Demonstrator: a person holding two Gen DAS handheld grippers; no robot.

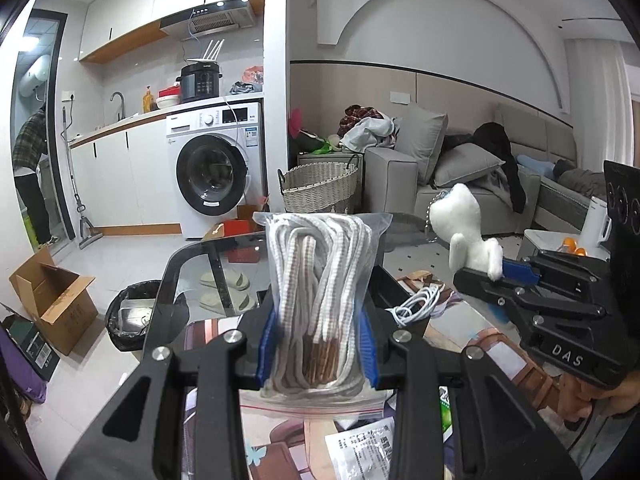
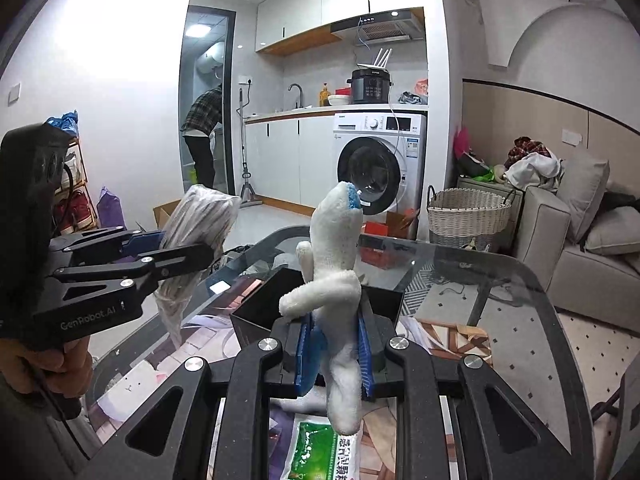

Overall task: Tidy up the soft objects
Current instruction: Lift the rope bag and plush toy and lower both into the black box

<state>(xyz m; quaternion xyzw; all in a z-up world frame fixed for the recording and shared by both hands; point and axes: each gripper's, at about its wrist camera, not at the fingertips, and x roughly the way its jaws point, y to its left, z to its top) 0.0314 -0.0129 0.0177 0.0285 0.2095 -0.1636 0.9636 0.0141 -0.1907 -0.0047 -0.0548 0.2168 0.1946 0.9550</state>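
Observation:
My left gripper is shut on a clear zip bag of white rope and holds it upright above the glass table. The same bag shows in the right wrist view, clamped by the left gripper. My right gripper is shut on a white plush toy with a blue-tipped head, held upright. In the left wrist view the toy sticks up from the right gripper. A black open box stands on the table just beyond the toy.
A loose white cord and printed packets lie on the table. A wicker basket stands on the floor beside a grey sofa. A washing machine, bin and cardboard box are further off.

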